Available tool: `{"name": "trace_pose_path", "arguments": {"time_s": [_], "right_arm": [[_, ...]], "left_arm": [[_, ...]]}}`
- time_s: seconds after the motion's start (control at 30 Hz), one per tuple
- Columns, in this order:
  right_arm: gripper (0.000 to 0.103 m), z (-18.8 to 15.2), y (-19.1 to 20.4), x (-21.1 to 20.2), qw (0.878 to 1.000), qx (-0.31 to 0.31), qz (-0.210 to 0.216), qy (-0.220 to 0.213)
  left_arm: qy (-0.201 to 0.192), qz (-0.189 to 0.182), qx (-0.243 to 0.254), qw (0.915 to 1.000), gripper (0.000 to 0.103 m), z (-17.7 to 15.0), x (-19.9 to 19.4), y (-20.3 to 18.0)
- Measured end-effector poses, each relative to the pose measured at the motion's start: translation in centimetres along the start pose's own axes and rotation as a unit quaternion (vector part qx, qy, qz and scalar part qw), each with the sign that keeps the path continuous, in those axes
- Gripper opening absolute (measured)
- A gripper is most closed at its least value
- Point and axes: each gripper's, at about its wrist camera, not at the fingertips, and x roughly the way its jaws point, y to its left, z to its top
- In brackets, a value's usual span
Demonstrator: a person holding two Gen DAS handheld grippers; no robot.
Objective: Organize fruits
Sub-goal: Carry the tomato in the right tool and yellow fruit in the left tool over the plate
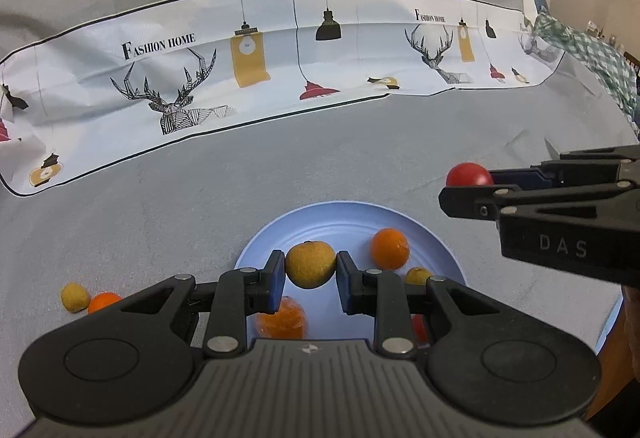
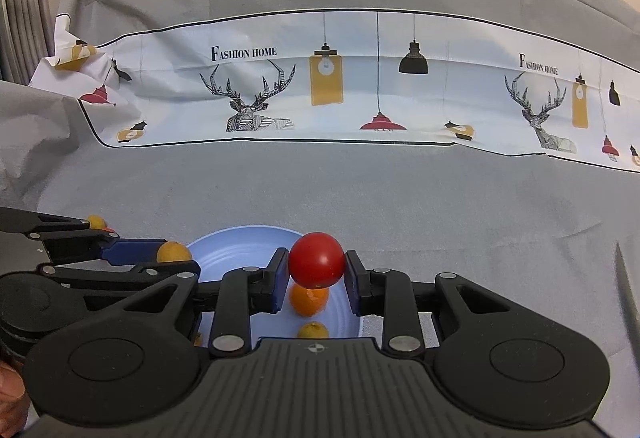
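Left gripper (image 1: 311, 270) pinches a yellow-green citrus (image 1: 310, 264) over the blue plate (image 1: 352, 216); right gripper (image 2: 317, 269) pinches a red tomato (image 2: 316, 259) likewise. Best practice: lower each into a bare spot, clear of the oranges (image 1: 389, 247), before releasing.

Red fruit (image 1: 420, 326) and blurred orange (image 1: 282, 320) half hidden behind left gripper (image 1: 311, 274), near plate (image 1: 360, 214) front rim.

Grey-clothed table (image 1: 360, 142): plate (image 1: 432, 234), printed runner (image 1: 280, 54).
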Motion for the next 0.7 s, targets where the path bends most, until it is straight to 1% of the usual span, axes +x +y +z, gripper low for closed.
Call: {"name": "trace_pose_path", "arguments": {"time_s": [0.2,0.47,0.6,0.7], "right_arm": [[0.031,-0.1,-0.1,0.2,1.000,-0.001,-0.004,0.005],[0.031,-0.2,0.1,0.3,1.000,-0.003,-0.006,0.006],[0.031,-0.2,-0.1,0.0,1.000,0.008,-0.010,0.000],[0.031,-0.1,0.1,0.2,1.000,0.004,-0.008,0.002]], "left_arm": [[-0.002,0.000,-0.005,1.0000,0.030,0.1,-0.1,-0.1],[0.001,-0.002,0.011,0.9999,0.030,-0.2,0.1,-0.6],[-0.006,-0.002,0.025,0.9997,0.030,-0.3,-0.3,-0.9],[-0.007,-0.002,0.025,0.9997,0.030,-0.4,-0.2,-1.0]]}}
